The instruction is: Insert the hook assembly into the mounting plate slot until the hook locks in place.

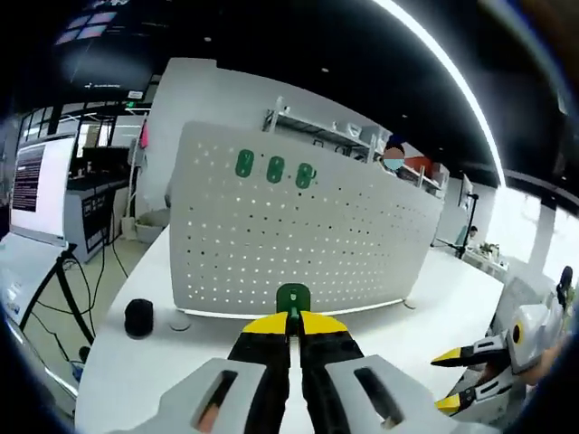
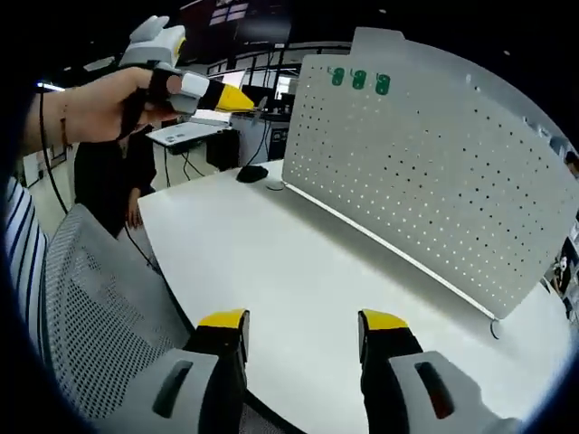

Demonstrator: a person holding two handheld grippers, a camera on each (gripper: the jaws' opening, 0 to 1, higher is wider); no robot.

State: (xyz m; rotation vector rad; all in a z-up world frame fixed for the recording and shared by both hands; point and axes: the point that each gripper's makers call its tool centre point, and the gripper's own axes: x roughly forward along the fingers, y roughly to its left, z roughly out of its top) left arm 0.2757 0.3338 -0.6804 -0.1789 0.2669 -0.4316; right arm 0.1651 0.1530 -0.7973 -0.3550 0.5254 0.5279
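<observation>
Left gripper view: your left gripper [image 1: 292, 318] clamps the green hook [image 1: 292, 297]; line it squarely with a pegboard [image 1: 298, 244] slot while your right gripper [image 2: 303, 324] gapes empty

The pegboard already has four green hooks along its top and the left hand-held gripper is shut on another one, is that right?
Not quite: the pegboard carries three green hooks, not four; the left gripper view shows them in a row near its top. The left hand-held gripper is indeed shut on another green hook.

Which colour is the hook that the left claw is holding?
Green hook, clearest in the left gripper view, pinched in the left claw.
</observation>
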